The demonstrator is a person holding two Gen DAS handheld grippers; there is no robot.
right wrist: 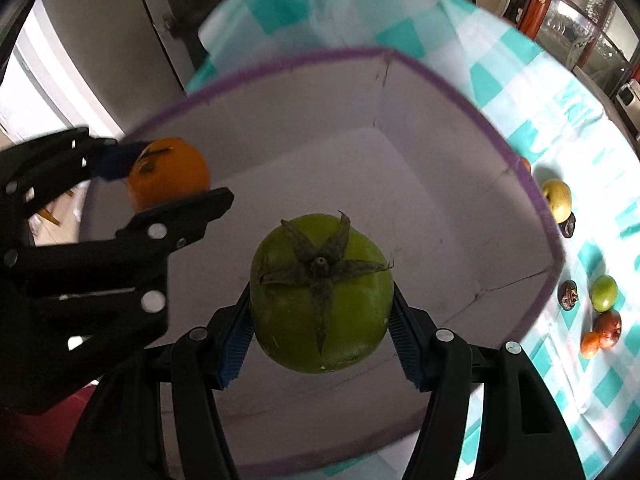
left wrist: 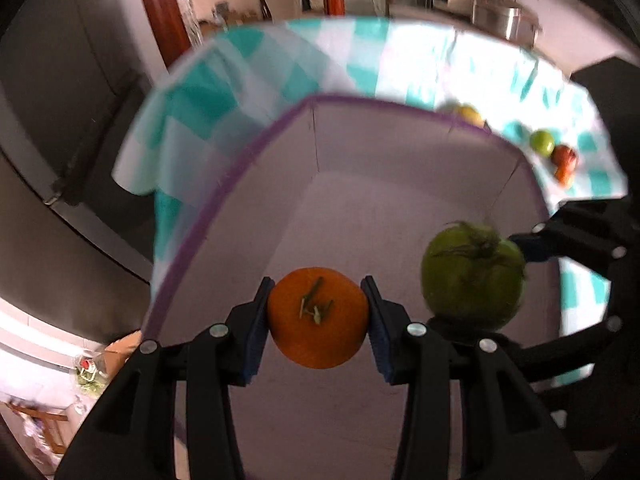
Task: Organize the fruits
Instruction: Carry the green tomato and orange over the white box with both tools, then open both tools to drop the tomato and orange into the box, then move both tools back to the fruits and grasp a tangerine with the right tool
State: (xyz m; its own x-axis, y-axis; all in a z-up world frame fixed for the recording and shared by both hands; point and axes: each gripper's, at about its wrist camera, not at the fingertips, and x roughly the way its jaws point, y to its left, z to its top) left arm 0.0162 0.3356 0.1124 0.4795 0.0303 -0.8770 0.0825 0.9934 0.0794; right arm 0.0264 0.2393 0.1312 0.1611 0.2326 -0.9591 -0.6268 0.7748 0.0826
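My left gripper point(left wrist: 318, 320) is shut on an orange fruit point(left wrist: 318, 316) and holds it above the inside of a grey box with a purple rim point(left wrist: 240, 160). My right gripper point(right wrist: 320, 316) is shut on a large green fruit with a dark star-shaped calyx point(right wrist: 322, 292), also above the box point(right wrist: 460, 88). In the left wrist view the green fruit point(left wrist: 474, 274) hangs to the right of the orange one. In the right wrist view the orange fruit point(right wrist: 170, 172) and the left gripper are at the left.
The box stands on a table with a teal and white checked cloth point(right wrist: 580, 120). Several small fruits lie on the cloth right of the box: a yellow one point(right wrist: 557, 198), a green one point(right wrist: 604, 293), brown and orange ones point(right wrist: 608, 326). A metal pot point(left wrist: 502, 18) stands beyond.
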